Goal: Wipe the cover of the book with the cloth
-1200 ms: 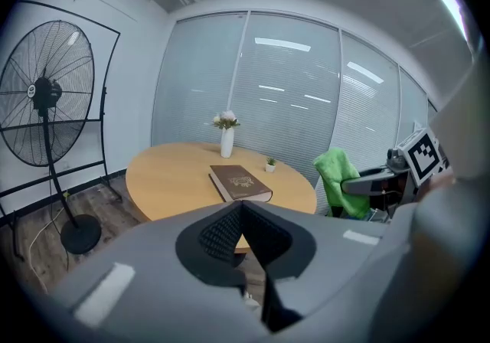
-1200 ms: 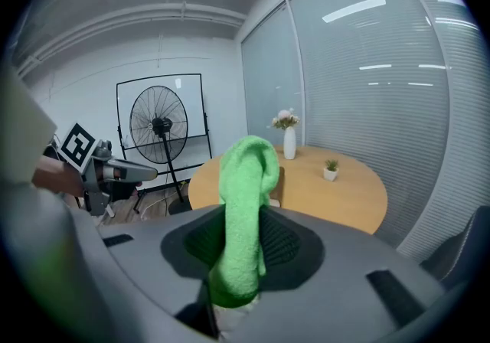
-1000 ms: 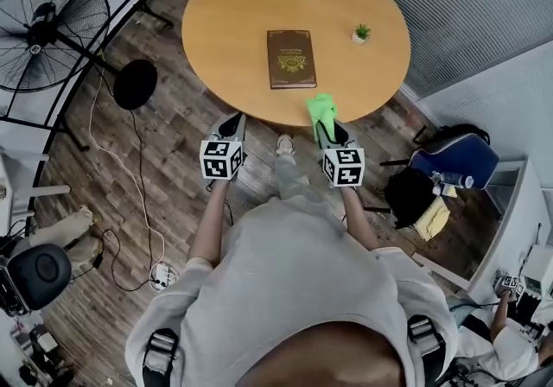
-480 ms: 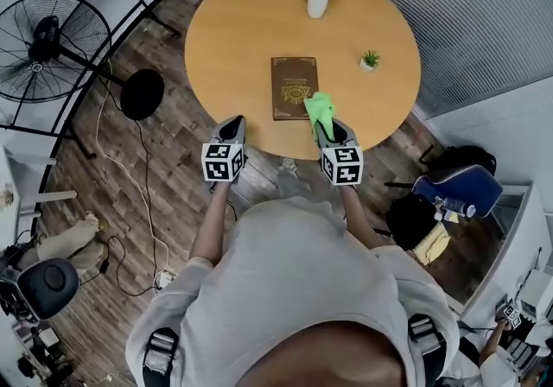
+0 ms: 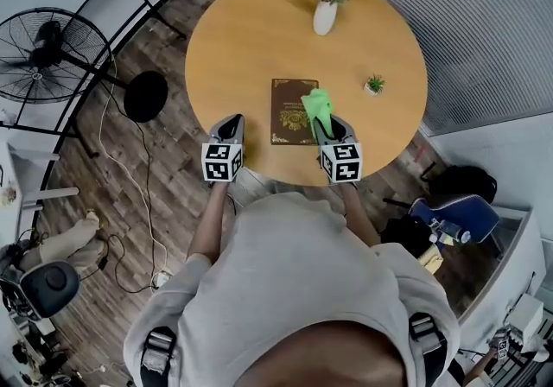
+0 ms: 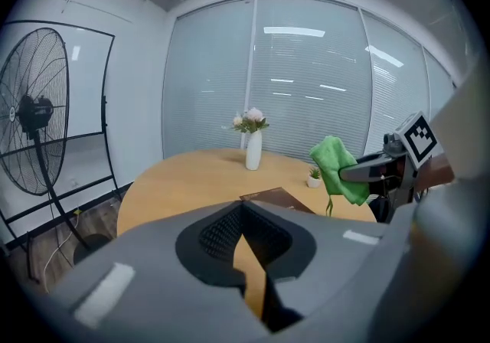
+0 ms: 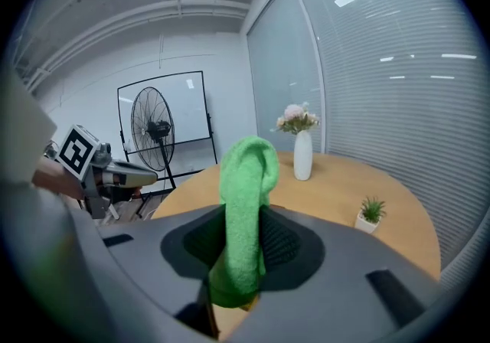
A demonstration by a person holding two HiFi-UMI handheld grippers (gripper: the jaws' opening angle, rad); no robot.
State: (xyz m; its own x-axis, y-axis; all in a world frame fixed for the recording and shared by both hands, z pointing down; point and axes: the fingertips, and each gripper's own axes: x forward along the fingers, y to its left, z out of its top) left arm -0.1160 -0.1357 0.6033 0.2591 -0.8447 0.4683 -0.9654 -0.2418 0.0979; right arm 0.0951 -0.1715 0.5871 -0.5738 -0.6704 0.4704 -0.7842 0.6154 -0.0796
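- The book (image 5: 292,111) lies flat and shut on the round tabletop (image 5: 242,48), close to the edge nearest me, its brown cover with gold ornament facing up.
- The green cloth (image 5: 316,105) is bunched over the book's right edge in the head view. I cannot tell whether it touches the cover.
- My right tongs (image 5: 325,127) pinch the cloth. In the right gripper view it stands up in a fold between the jaws and hangs down below them.
- My left tongs (image 5: 232,123) hover at the tabletop's near edge, left of the book and apart from it. Their jaws are pressed almost together, with only a thin slit between them and nothing in it.
- A small potted plant (image 5: 375,84) stands to the right of the book.
- A white vase (image 5: 325,17) with flowers stands on the far side of the tabletop.
- A standing fan (image 5: 43,53) is on the wooden floor, well to the left.
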